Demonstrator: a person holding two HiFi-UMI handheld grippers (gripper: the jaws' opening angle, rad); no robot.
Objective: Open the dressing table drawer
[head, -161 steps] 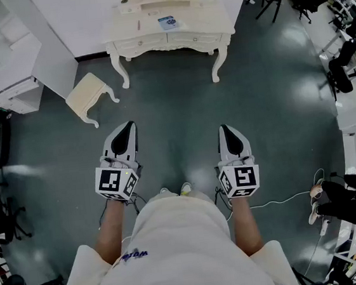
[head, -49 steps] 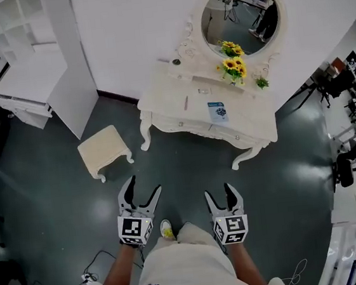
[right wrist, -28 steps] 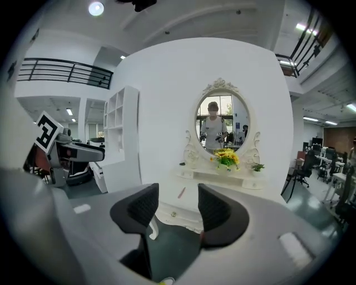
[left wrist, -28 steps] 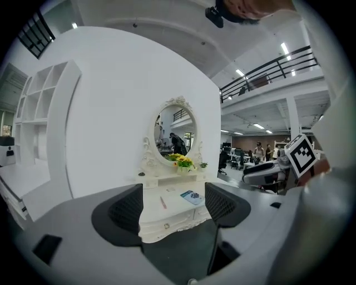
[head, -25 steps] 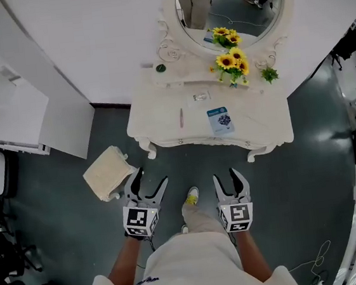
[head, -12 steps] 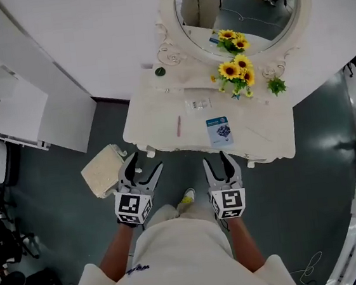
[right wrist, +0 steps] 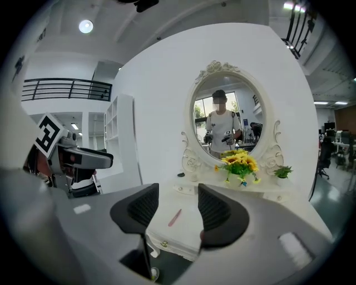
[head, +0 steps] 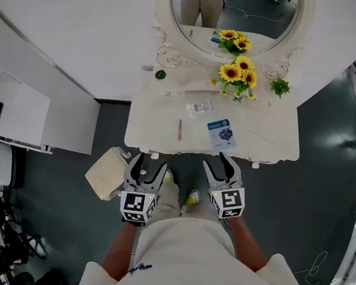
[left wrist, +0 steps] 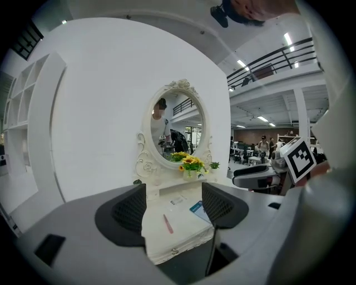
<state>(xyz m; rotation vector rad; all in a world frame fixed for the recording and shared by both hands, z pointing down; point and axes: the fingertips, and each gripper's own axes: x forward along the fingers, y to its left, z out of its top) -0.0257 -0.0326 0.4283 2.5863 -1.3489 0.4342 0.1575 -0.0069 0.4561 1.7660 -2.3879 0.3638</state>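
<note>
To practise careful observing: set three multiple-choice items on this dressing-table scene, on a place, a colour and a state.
1. Relative to the dressing table, the stool stands: A on top; B beside its left end; C behind it.
2. The booklet on the table is: A blue; B red; C black.
3. The left hand-held gripper and right hand-held gripper are: A shut on a knob; B holding a pen; C open, empty.
B: it stands by the table's left end. A: blue cover. C: jaws apart on nothing, the left's having just been closing.
</note>
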